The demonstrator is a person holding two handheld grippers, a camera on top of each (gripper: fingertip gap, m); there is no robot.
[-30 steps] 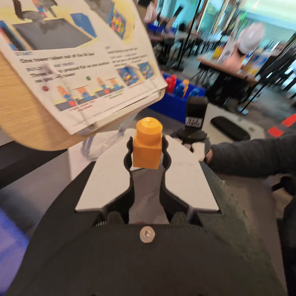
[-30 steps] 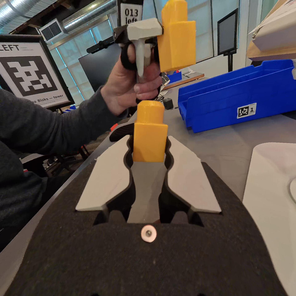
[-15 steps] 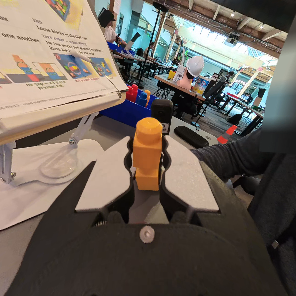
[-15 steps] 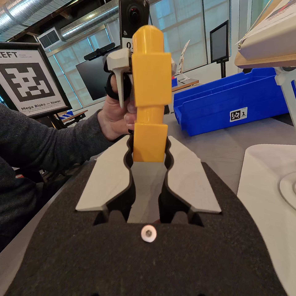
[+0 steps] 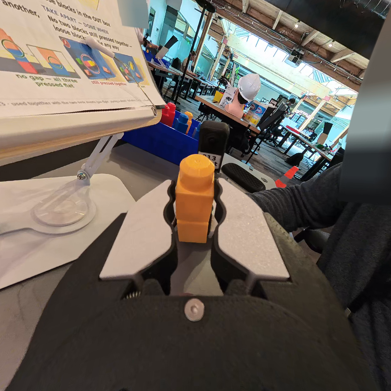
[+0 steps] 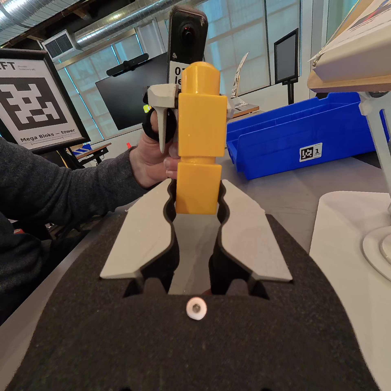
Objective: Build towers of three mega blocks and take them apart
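Observation:
Two yellow mega blocks are stacked and held in the air between my grippers. My left gripper (image 5: 194, 186) is shut on the upper block (image 5: 194, 198). The lower block (image 5: 192, 230) hangs under it. In the right wrist view my right gripper (image 6: 196, 190) is shut on the lower block (image 6: 196, 188). The upper block (image 6: 201, 124) sits on its stud with a narrow gap between the two. The left gripper's fingers (image 6: 163, 99) clamp the upper block from the far side, with a hand behind it.
A blue bin (image 6: 296, 137) with a marker tag stands on the grey table to the right. Another blue bin (image 5: 160, 137) holds red, blue and orange blocks. An instruction sheet stand (image 5: 63, 63) on a white base (image 5: 63, 211) is close on the left. A dark sleeve (image 5: 296, 205) is at right. The tips of one gripper are about 6 cm away from the tips of the other.
The left gripper brought its block down over the right gripper's block. The two blocks went from apart to joined on the stud, and the gap has narrowed since half a second ago.

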